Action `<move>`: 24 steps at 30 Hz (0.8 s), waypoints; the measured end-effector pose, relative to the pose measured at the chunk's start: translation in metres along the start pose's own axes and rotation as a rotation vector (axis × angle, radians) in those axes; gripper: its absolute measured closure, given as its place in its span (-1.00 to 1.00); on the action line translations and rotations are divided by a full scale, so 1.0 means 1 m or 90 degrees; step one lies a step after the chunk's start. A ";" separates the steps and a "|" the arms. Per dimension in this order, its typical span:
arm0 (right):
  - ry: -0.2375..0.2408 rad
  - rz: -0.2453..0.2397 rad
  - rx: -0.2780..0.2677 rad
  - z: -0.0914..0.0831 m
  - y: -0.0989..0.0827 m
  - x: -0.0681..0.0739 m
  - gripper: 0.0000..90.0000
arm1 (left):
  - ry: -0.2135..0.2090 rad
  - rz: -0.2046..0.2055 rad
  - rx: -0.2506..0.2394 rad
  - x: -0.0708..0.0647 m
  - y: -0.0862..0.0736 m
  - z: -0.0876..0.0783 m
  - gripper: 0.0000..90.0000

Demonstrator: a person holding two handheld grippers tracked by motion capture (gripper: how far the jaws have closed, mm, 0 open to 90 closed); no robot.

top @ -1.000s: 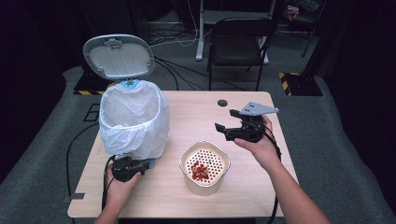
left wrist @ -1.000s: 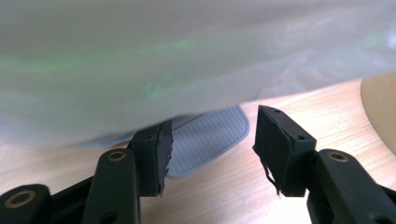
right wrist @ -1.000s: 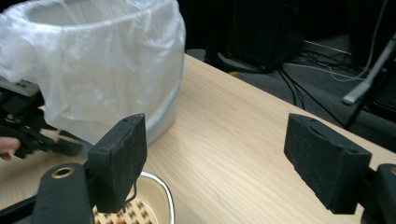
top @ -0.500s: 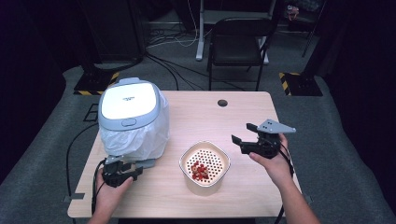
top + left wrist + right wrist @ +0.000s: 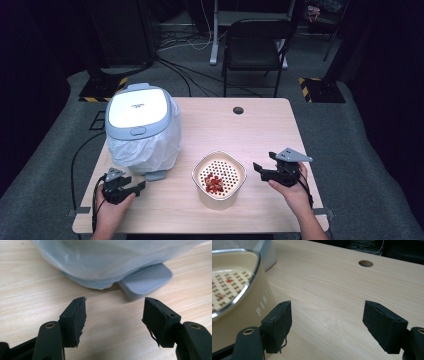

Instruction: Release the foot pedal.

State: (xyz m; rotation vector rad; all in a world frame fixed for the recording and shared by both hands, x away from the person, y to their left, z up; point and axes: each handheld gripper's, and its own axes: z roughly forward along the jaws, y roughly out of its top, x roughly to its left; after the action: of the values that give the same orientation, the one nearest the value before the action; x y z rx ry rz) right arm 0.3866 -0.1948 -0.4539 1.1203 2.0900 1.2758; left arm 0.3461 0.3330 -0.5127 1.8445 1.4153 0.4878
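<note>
Your left gripper has its fingers spread wide with nothing between them; they have just been opening. They sit low over the tabletop, aimed at the grey pedal that juts from the foot of the bin, near it but not touching. In the left gripper view the edge of the translucent bag hangs down just above that pedal.

Your right gripper also holds its fingers apart, empty, with bare wood between them. In the right gripper view one finger stands just beside the cream wall of the strainer bowl; whether it touches, you cannot tell.

From the high view, the bin stands at the left of the tabletop with its white lid shut (bag bulging out beneath it). The strainer bowl sits between your two hands, near the front edge, with small red pieces lying on its perforated insert. A round cable hole lies at the far edge, well apart from both grippers.
</note>
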 end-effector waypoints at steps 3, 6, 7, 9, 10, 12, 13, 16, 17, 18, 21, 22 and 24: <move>0.002 0.010 0.007 0.003 -0.007 -0.002 -0.46 | 0.007 -0.002 0.001 0.002 -0.001 0.001 -0.22; -0.012 0.028 0.024 0.008 -0.023 -0.004 -0.43 | 0.020 -0.002 -0.004 0.006 -0.003 0.002 -0.22; -0.009 0.030 0.030 0.010 -0.025 -0.005 -0.43 | 0.019 -0.005 -0.007 0.007 -0.003 0.002 -0.22; -0.010 0.030 0.037 0.012 -0.030 -0.007 -0.43 | 0.017 -0.008 -0.006 0.010 -0.003 0.003 -0.22; -0.009 0.035 0.041 0.013 -0.032 -0.008 -0.43 | 0.018 -0.015 -0.007 0.011 -0.004 0.004 -0.22; -0.012 0.039 0.044 0.015 -0.035 -0.010 -0.43 | 0.021 -0.015 -0.006 0.013 -0.004 0.003 -0.22; -0.014 0.038 0.045 0.016 -0.036 -0.011 -0.43 | 0.023 -0.013 -0.008 0.014 -0.004 0.003 -0.22; -0.024 0.039 0.053 0.019 -0.042 -0.015 -0.43 | 0.023 -0.012 -0.007 0.015 -0.005 0.003 -0.22; -0.024 0.039 0.053 0.019 -0.042 -0.015 -0.43 | 0.023 -0.012 -0.007 0.015 -0.005 0.003 -0.22; -0.019 0.054 0.063 0.021 -0.045 -0.017 -0.43 | 0.030 -0.007 -0.007 0.016 -0.006 0.003 -0.22; -0.023 0.052 0.069 0.022 -0.048 -0.019 -0.44 | 0.036 -0.002 -0.012 0.017 -0.007 0.003 -0.22; -0.022 0.052 0.071 0.023 -0.048 -0.019 -0.45 | 0.040 -0.004 -0.018 0.017 -0.007 0.003 -0.23; -0.030 0.047 0.077 0.024 -0.049 -0.020 -0.47 | 0.046 0.000 -0.020 0.018 -0.008 0.004 -0.24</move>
State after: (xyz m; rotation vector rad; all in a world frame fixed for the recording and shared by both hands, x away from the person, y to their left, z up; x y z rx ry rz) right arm 0.3945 -0.2108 -0.5091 1.2784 2.1318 1.1576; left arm 0.3493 0.3494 -0.5231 1.8184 1.4468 0.5785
